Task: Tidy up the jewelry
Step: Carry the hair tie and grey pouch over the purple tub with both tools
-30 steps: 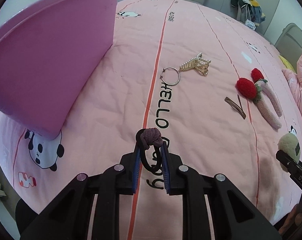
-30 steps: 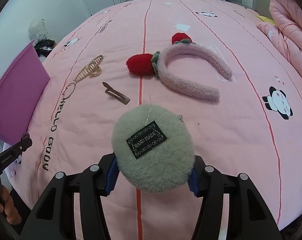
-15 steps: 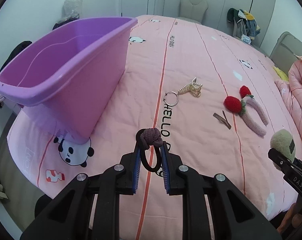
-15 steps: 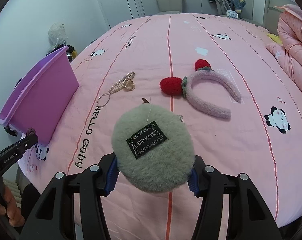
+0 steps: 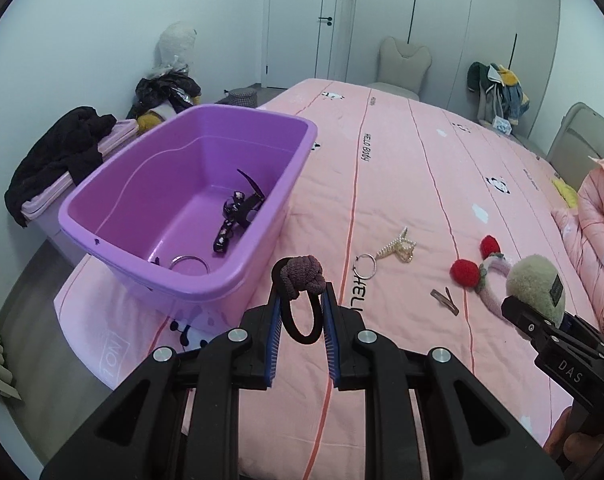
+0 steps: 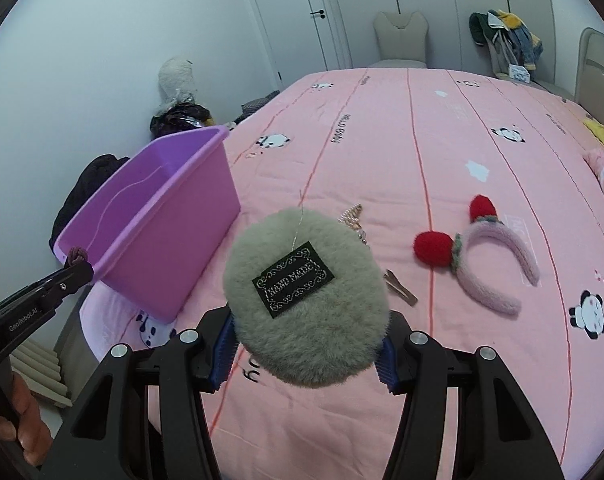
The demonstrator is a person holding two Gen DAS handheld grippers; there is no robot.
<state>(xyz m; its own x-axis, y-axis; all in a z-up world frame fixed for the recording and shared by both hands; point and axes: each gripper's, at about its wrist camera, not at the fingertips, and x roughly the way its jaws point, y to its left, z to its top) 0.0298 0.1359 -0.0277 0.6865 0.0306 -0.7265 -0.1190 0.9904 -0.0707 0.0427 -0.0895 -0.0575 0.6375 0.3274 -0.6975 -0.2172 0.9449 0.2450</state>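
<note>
Left claw (image 5: 300, 312) pinches the soft, light hair tie (image 5: 300, 280) by its stretchy loop, while right claw (image 6: 306, 344) squeezes the compressible fluffy pompom (image 6: 306, 304) across its middle.

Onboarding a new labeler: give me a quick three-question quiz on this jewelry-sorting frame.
1. True or false: the purple bin has nothing in it.
2. What does the left gripper hold?
A. hair tie
B. pompom
C. headband
3. Fill in: the right gripper is shut on the ____.

Key:
1. False; a black hair accessory and a metal ring lie inside.
2. A
3. pompom
</note>
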